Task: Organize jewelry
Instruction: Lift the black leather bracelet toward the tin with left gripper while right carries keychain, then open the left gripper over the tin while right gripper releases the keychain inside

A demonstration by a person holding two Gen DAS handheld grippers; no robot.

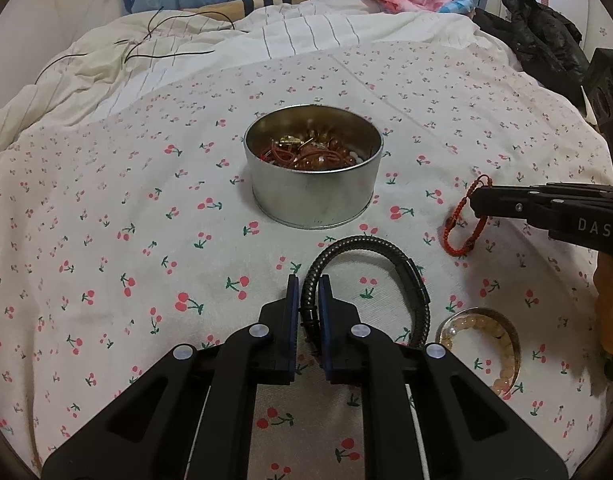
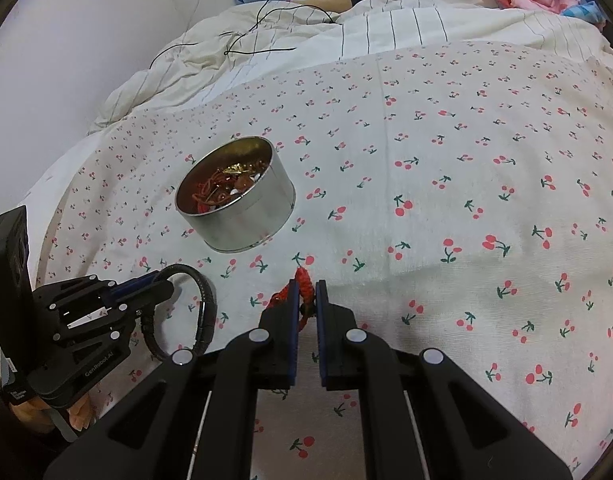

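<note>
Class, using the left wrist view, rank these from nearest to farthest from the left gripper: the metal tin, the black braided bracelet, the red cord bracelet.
1. black braided bracelet: clamped in the left gripper.
2. red cord bracelet: to the right, held by the right gripper.
3. metal tin: straight ahead, farthest, though not by much.

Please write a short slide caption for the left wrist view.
Left tongs grip a black bracelet before a tin of jewelry; right tongs hold a red bracelet.

One round tin [image 1: 313,196], one black bracelet [image 1: 402,268], one red braided bracelet [image 1: 458,224], one beaded bracelet [image 1: 494,344].
</note>
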